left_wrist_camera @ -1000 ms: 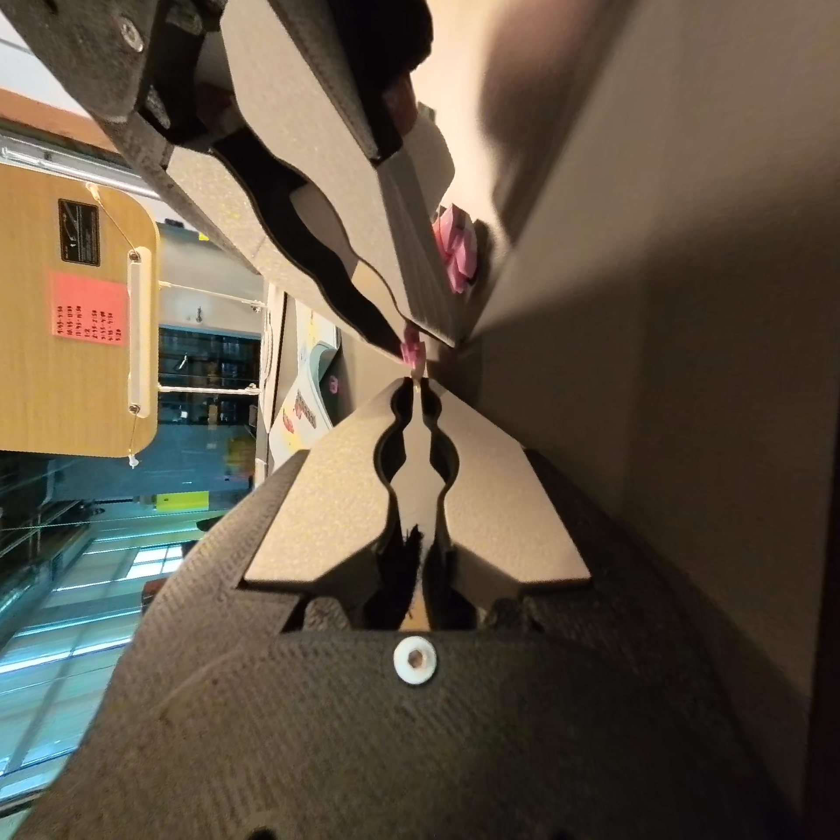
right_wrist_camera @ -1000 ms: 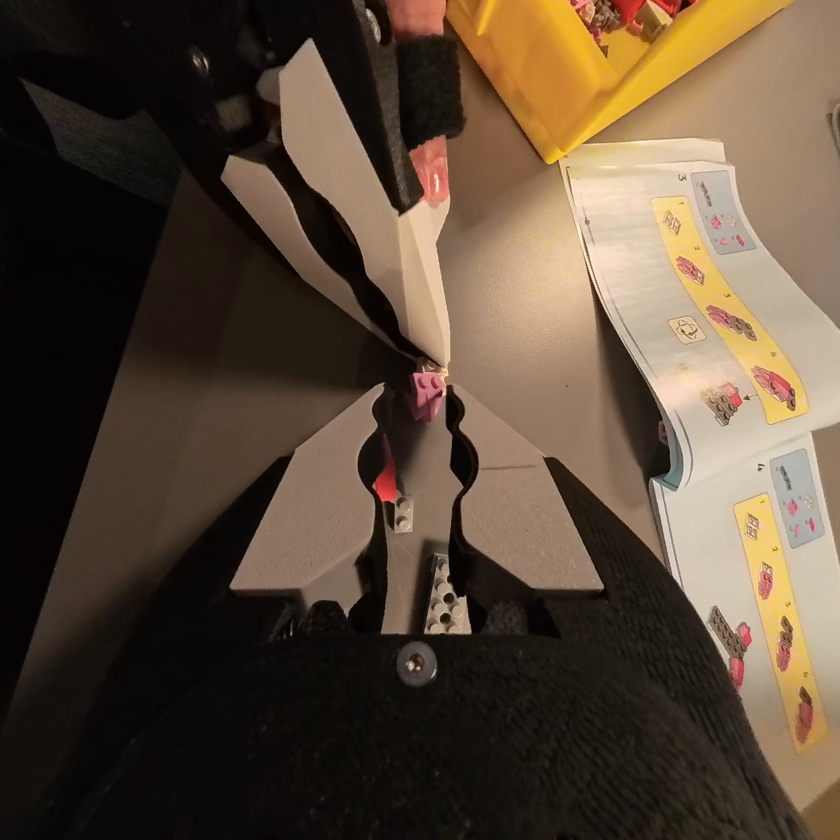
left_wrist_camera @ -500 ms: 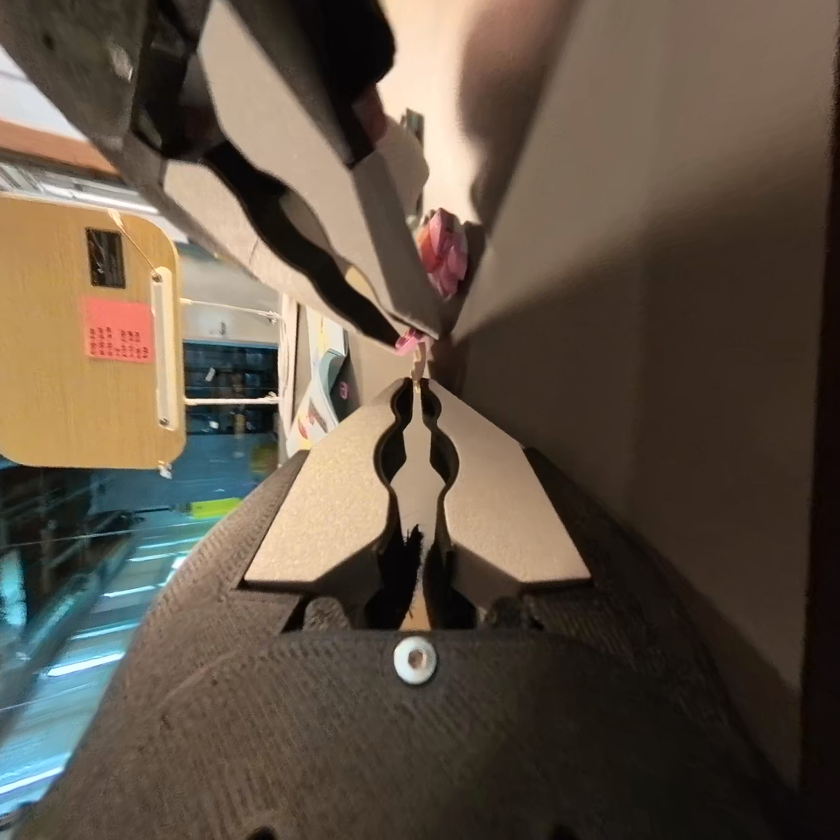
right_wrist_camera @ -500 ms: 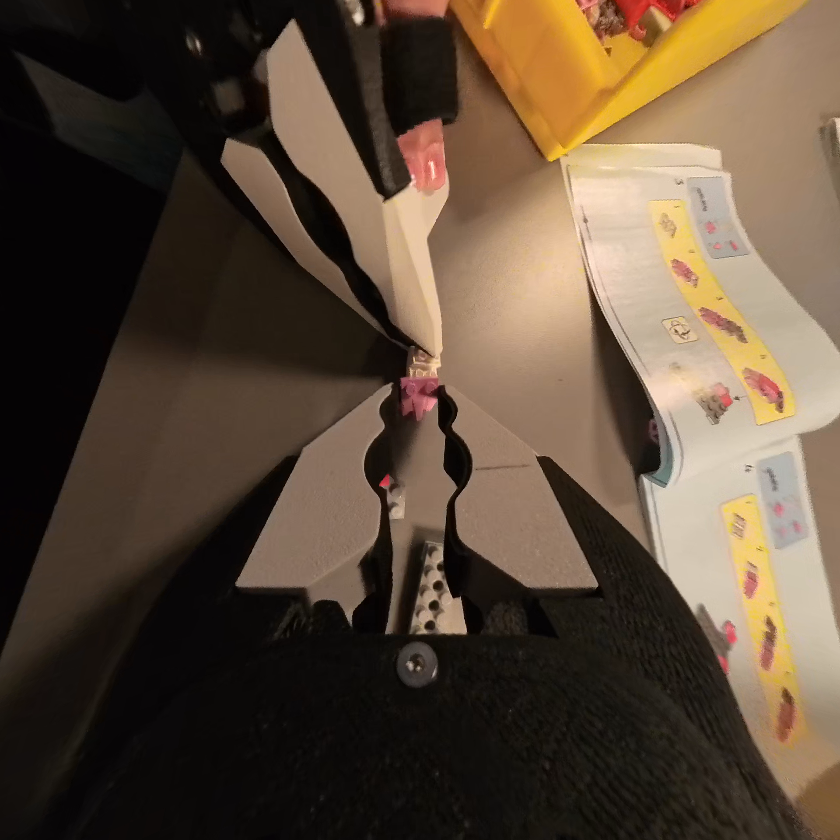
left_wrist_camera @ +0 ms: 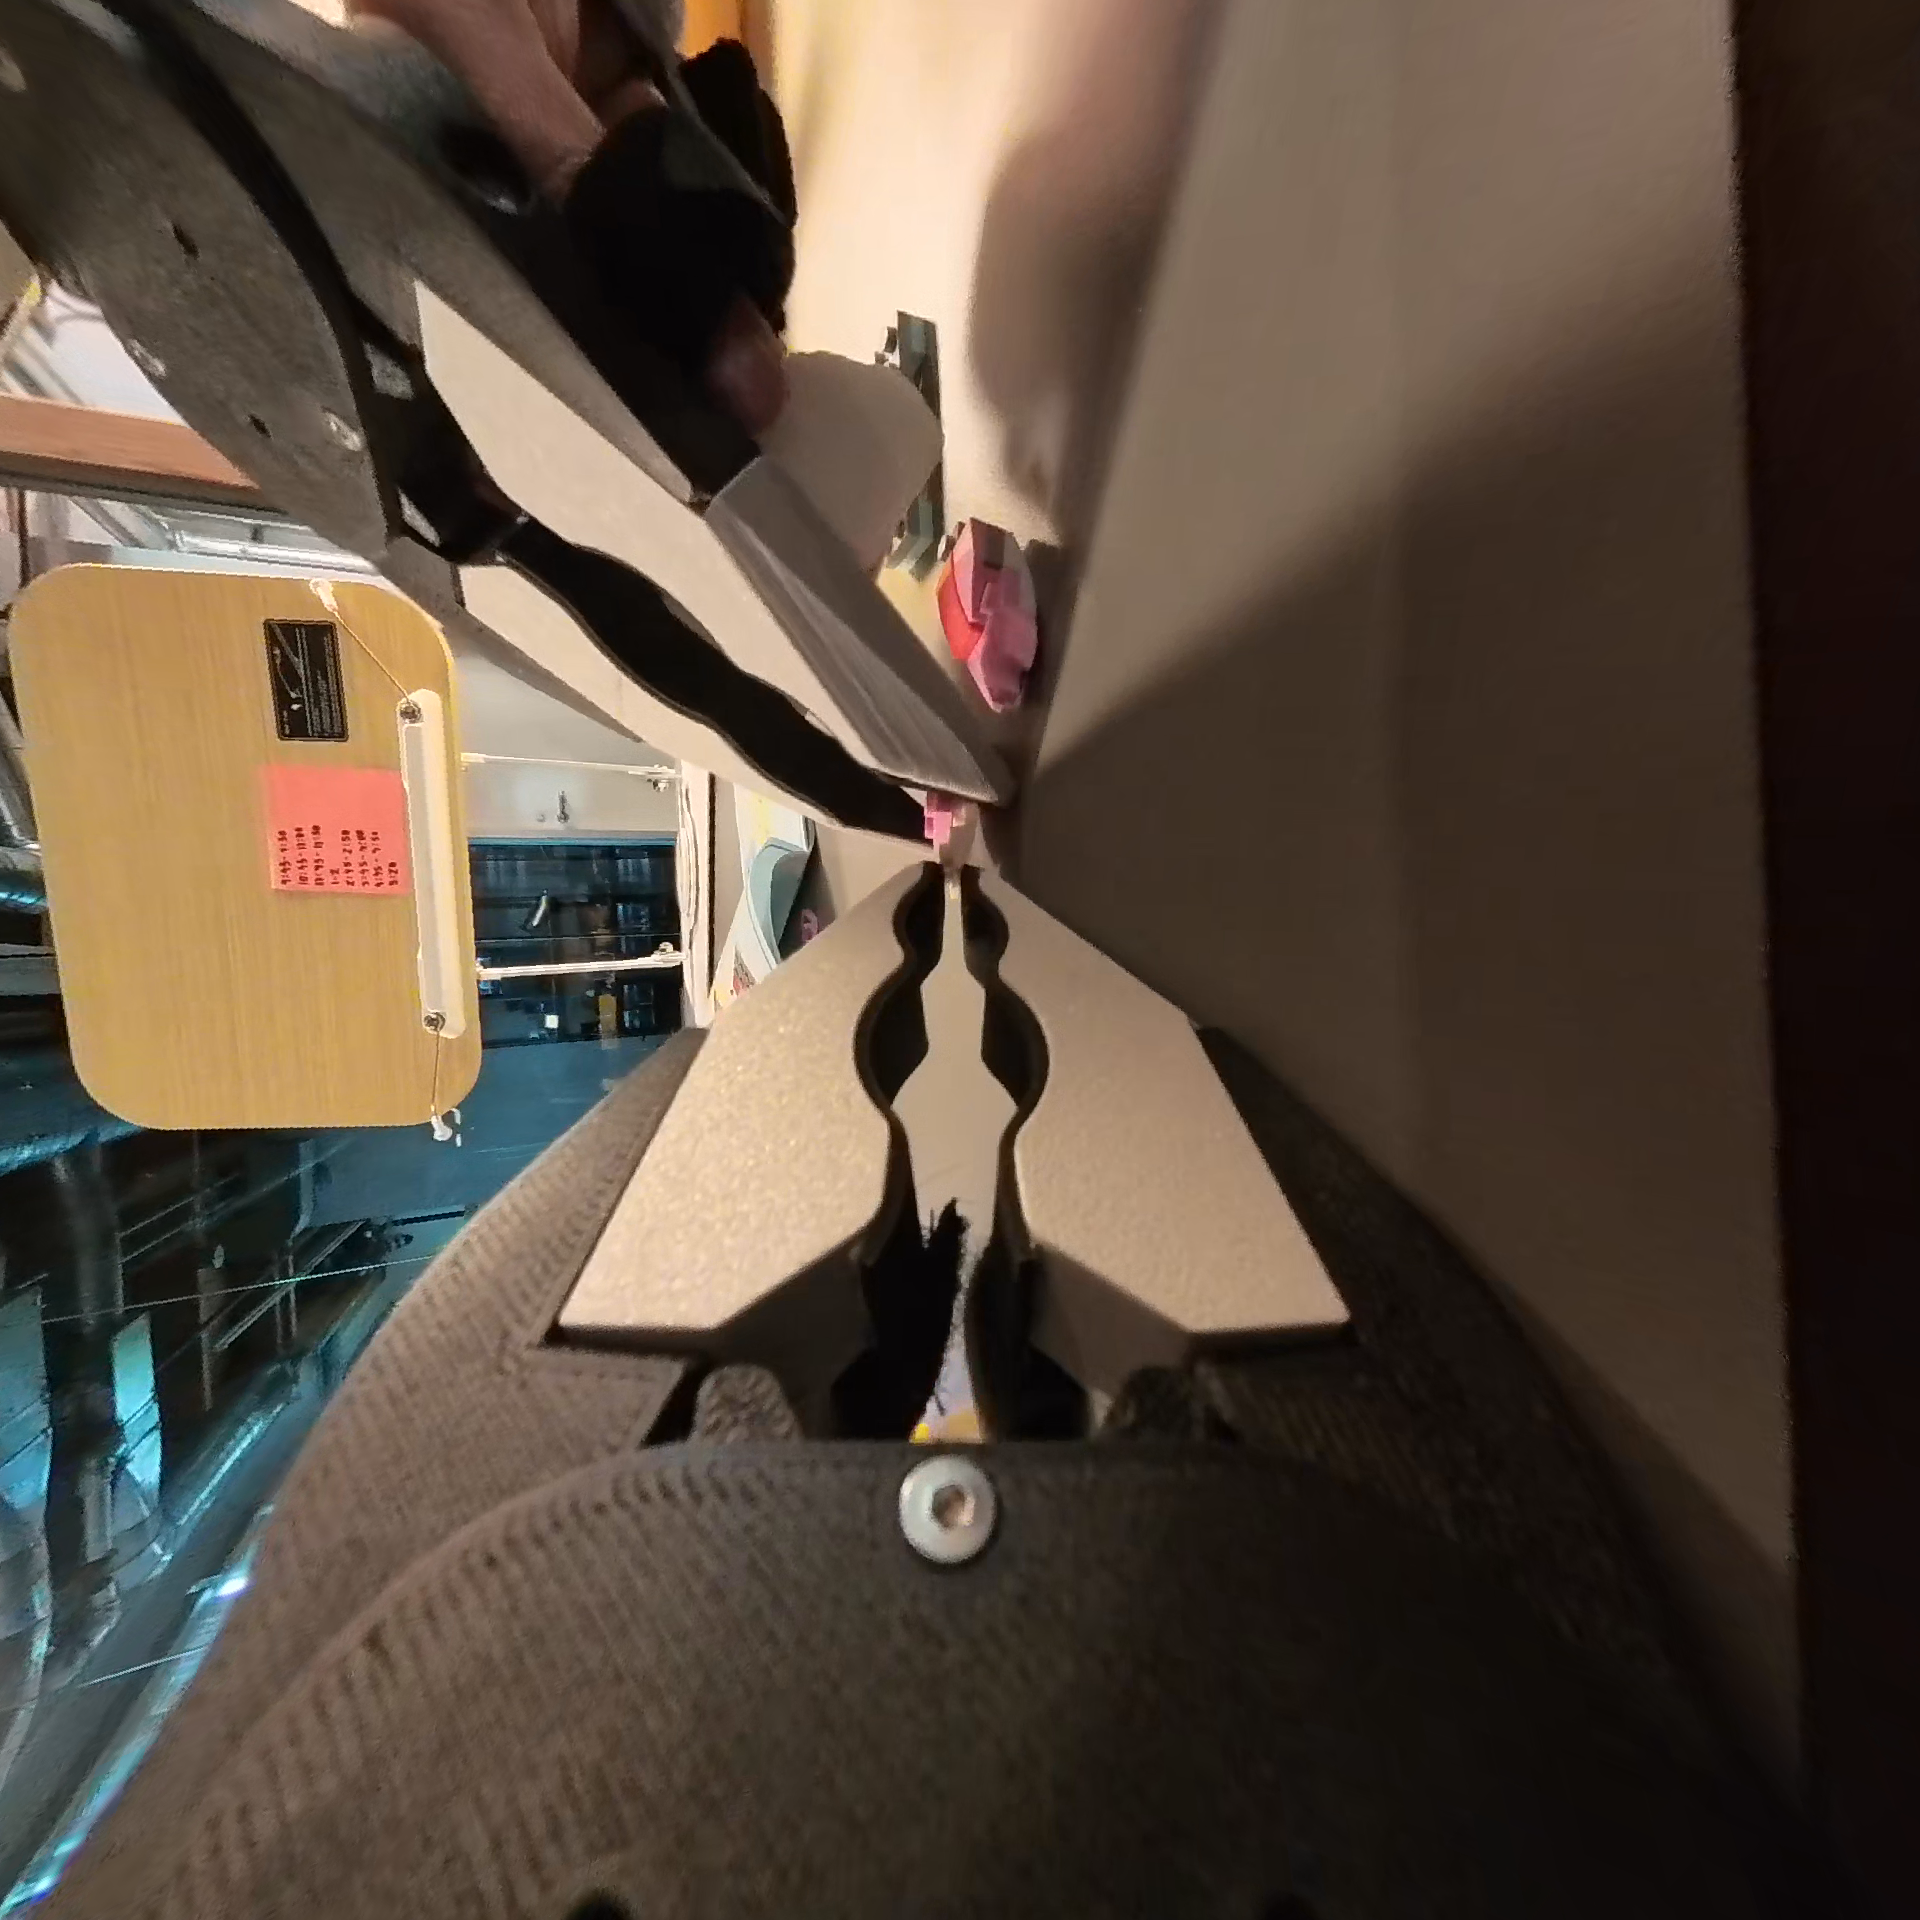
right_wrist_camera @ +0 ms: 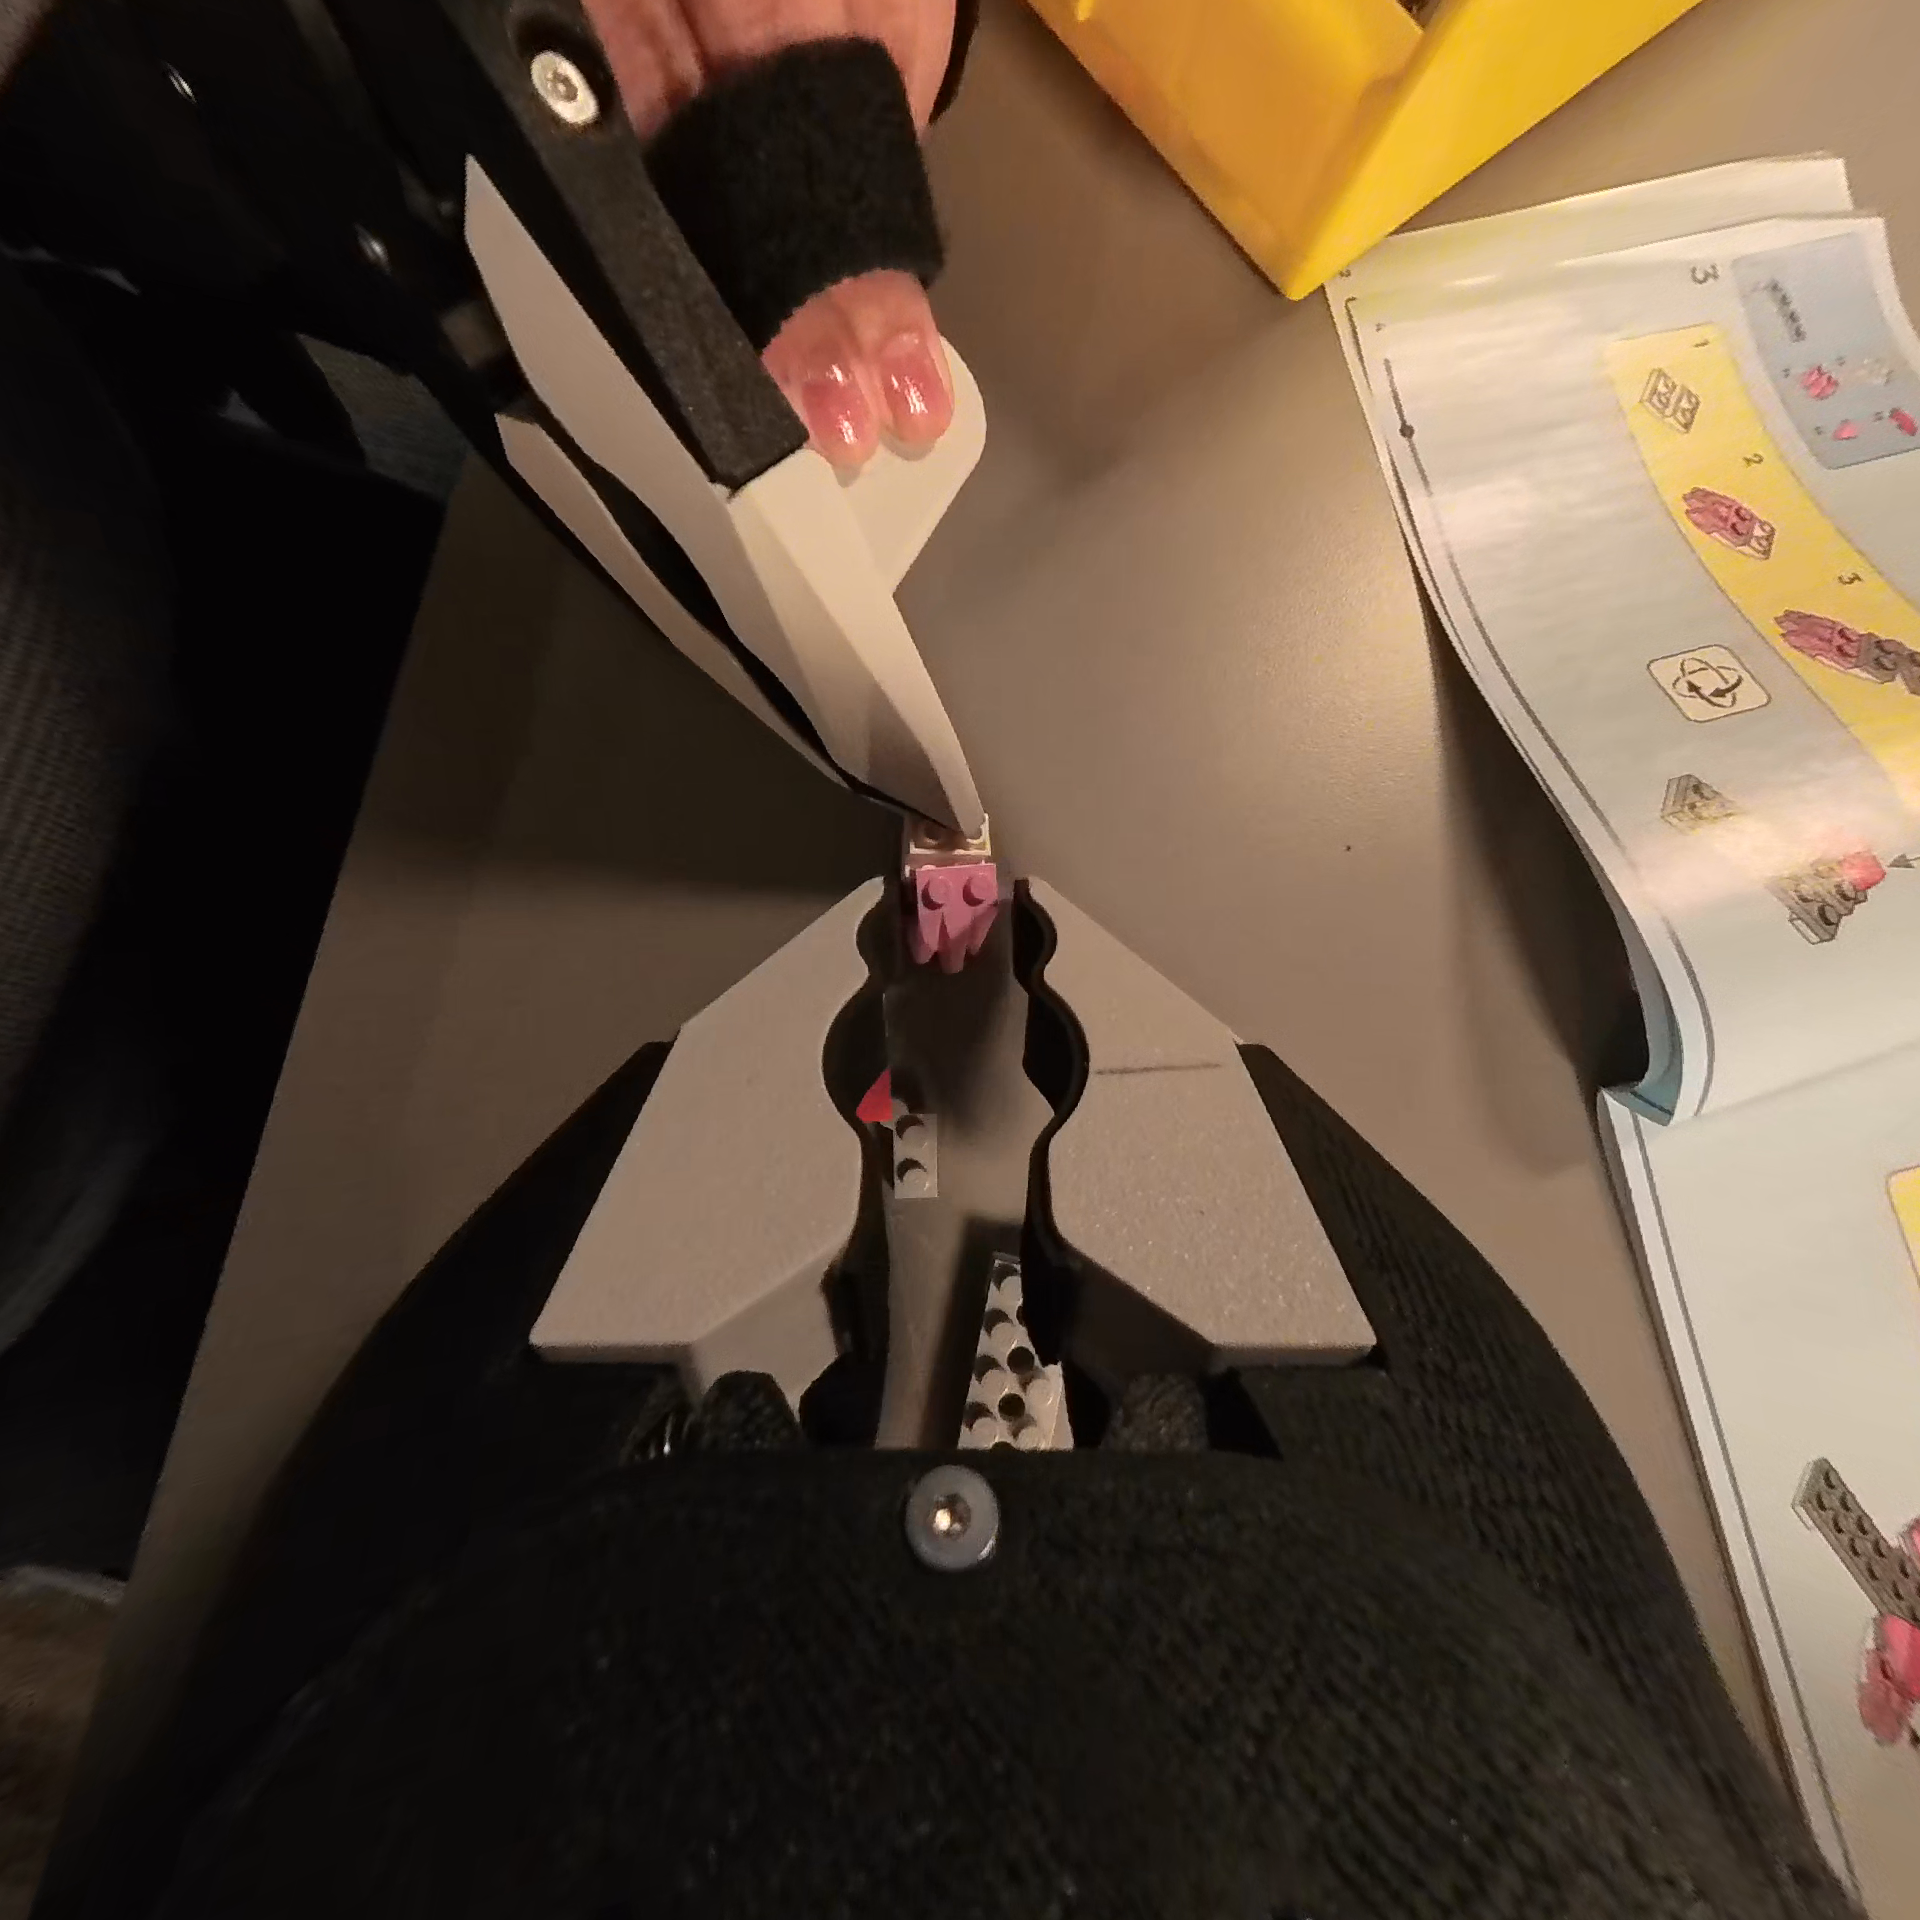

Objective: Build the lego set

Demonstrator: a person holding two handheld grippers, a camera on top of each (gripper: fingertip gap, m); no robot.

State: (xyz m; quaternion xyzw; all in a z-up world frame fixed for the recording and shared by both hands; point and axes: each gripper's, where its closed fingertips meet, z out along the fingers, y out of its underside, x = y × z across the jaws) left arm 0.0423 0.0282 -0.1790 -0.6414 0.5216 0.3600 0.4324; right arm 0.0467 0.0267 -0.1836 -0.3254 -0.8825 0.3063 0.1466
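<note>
I have the left gripper [left_wrist_camera: 951, 871] with its jaws pressed together on a small cream plate brick [right_wrist_camera: 948, 837]; in the right wrist view its pale fingertips pinch that brick at its far edge, with the person's hand [right_wrist_camera: 831, 343] on the handle behind. The right gripper [right_wrist_camera: 951, 914] meets it tip to tip; a pink clawed brick [right_wrist_camera: 948, 914] sits between my right jaws, which stand only as wide as the brick, though I cannot tell for certain that both pads bear on it, the left one lying in shadow. The pink brick lies just near of the cream one and touches it, their shared long axis running near to far along the right jaws, so both grippers are equally close to the joint. All this hangs above the grey bench [right_wrist_camera: 1195, 644]. Below the right jaws, on the bench, I see a small grey plate [right_wrist_camera: 914, 1153] with a red piece [right_wrist_camera: 875, 1103] beside it and a longer grey plate [right_wrist_camera: 1013, 1371] nearer. Far right is a yellow bin [right_wrist_camera: 1330, 135]; right of it lies an open instruction booklet [right_wrist_camera: 1621, 582] bearing printed step pictures and numerals, which I leave unread. The left wrist view also shows a wooden board [left_wrist_camera: 197, 852] carrying a pink note and a dark label, and a pink-and-red brick cluster [left_wrist_camera: 987, 613] on the bench.
</note>
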